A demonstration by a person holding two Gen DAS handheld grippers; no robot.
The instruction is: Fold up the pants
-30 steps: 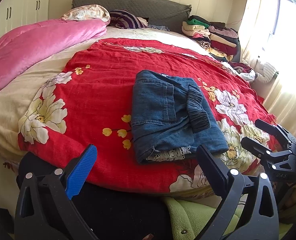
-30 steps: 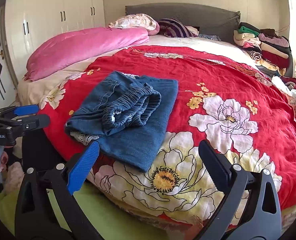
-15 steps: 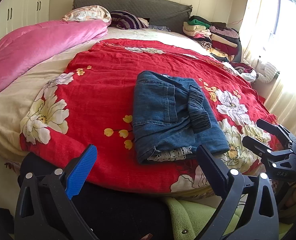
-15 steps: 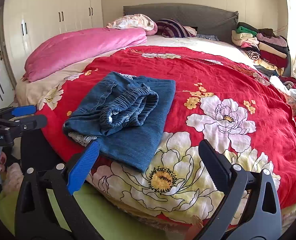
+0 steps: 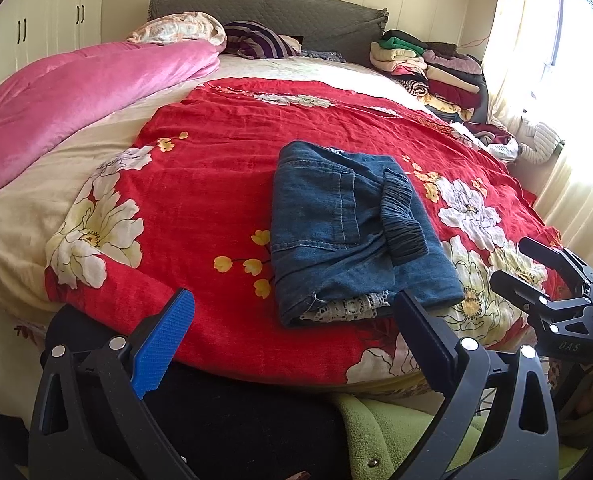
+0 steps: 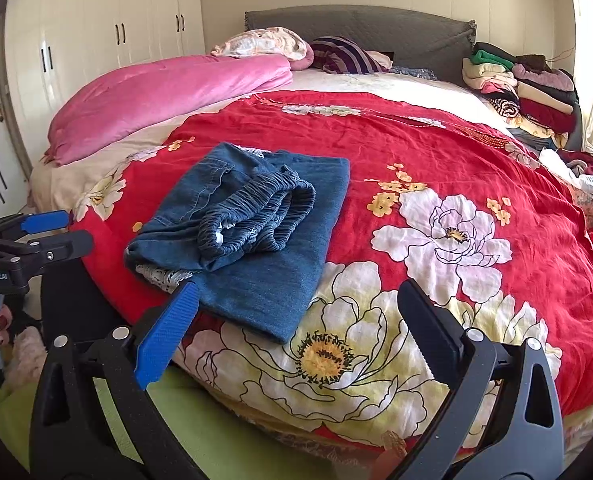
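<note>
Left gripper (image 5: 292, 332): fingers spread, holding nothing, held off the near edge of the bed (image 5: 36, 216), apparently because the fold looks done. Pants (image 5: 348, 232): blue denim, folded into a compact rectangle on the red floral blanket (image 5: 200, 184) near its front edge, elastic waistband bunched on top, white lace showing below. Right gripper (image 6: 296, 324): likewise spread, empty, clear of the denim.

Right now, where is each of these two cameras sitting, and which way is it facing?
Left wrist view: on the open left tongs, at the bed's foot, facing the folded jeans; right tongs at right edge.
Right wrist view: on the open right tongs, further right; left tongs at left edge.
Shared: jeans, red floral blanket.
</note>
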